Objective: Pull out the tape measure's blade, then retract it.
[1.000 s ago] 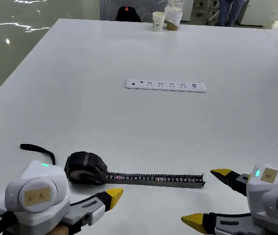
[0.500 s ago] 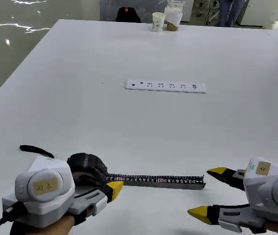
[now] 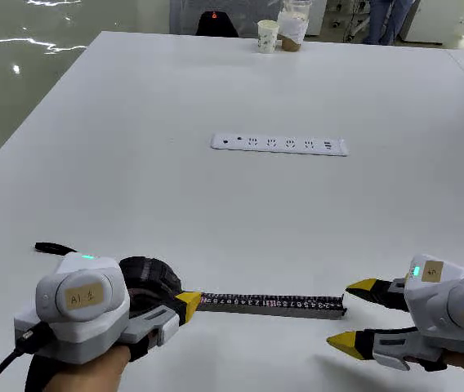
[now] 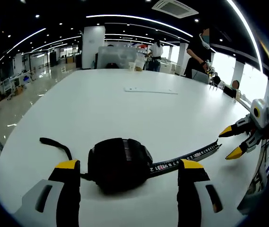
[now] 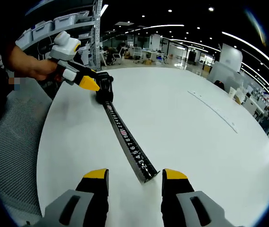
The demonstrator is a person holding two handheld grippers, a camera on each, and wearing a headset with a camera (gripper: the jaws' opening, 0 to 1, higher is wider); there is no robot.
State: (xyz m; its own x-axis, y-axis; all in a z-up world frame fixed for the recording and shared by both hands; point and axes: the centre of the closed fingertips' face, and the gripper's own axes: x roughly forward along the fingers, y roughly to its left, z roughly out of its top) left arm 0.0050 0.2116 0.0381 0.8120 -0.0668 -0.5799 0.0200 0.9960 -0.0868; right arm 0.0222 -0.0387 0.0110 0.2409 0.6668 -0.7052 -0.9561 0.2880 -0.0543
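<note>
- Lying near the close edge of the white counter, left of middle in the head view, is the black tape measure; its strap trails off to the left.
- Its blade is drawn out and rests flat on the counter, running rightward from the case (the printed numbers read plainly in the right gripper view).
- Left tongs: spread wide, with one yellow-tipped jaw on each side of the tape measure's case. A gap shows on both sides, so nothing is clamped.
- Right tongs: also parted, with nothing between the jaws. The blade's end lies on the counter just ahead of the two tips, in line with the gap and apart from both.
- In the head view the right tongs sit at the lower right, with the upper jaw tip just beside the blade's end.
- A white power strip lies mid-counter, well beyond the tape measure.
- A paper cup stands at the counter's far edge.
</note>
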